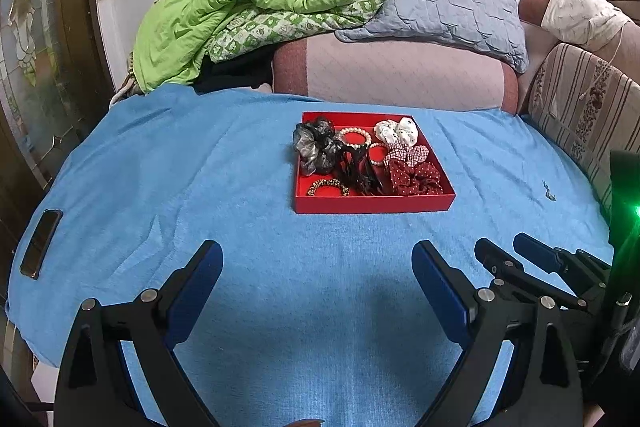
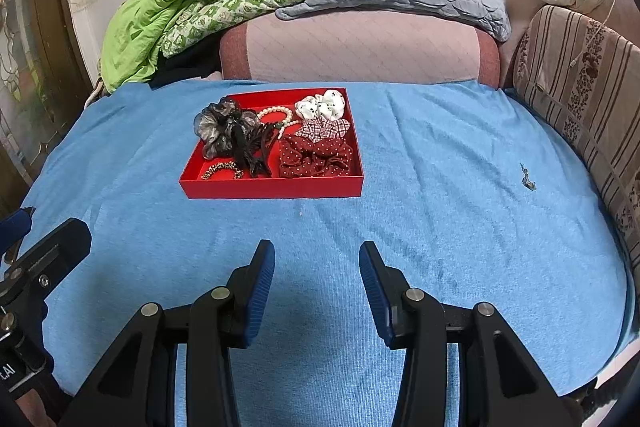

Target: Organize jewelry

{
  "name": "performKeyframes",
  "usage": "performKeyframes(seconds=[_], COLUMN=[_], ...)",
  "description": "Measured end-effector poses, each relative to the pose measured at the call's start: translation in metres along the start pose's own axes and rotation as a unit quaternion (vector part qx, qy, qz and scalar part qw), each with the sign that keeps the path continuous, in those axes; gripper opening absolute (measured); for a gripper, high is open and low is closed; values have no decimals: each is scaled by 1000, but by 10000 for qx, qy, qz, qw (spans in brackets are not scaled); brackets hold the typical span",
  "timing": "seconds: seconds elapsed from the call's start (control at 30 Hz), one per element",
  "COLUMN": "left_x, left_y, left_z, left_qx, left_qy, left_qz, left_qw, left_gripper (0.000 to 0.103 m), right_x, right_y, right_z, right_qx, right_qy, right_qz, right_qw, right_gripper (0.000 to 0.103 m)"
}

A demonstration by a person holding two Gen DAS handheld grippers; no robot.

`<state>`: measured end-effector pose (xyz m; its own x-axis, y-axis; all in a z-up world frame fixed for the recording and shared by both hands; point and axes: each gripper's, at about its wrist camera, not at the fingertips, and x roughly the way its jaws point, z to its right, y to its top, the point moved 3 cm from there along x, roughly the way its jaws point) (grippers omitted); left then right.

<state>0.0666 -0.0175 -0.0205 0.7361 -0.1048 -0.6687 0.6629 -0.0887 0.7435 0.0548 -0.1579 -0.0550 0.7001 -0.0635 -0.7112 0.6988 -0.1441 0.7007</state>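
Both grippers, left [image 1: 316,267] & right [image 2: 317,267], sit spread, empty. Scrunchies in red tray [image 2: 272,189] prob soft/light, pinch fabric; pearl bracelet [image 2: 276,115] slippery imo.

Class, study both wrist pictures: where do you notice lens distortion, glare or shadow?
Left wrist view: the blue terry blanket bulges into a curve, dark corners vignette, green light flares at right. Right wrist view: the same curving, shadow on the blanket beneath the open right gripper; the red cardboard tray stays sharp.
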Motion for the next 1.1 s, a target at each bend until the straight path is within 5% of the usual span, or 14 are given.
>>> performKeyframes(seconds=[1.1], left_x=[16], left_y=[-3], left_z=[1], left_qx=[20], left_qy=[-4], left_qz=[-190], left_qw=[9998], left_gripper=[95], right_x=[14], right_y=[-4], right_z=[4], right_qx=[21], right_qy=[-19], right_qz=[-138], right_qw=[9999], right_gripper=[48])
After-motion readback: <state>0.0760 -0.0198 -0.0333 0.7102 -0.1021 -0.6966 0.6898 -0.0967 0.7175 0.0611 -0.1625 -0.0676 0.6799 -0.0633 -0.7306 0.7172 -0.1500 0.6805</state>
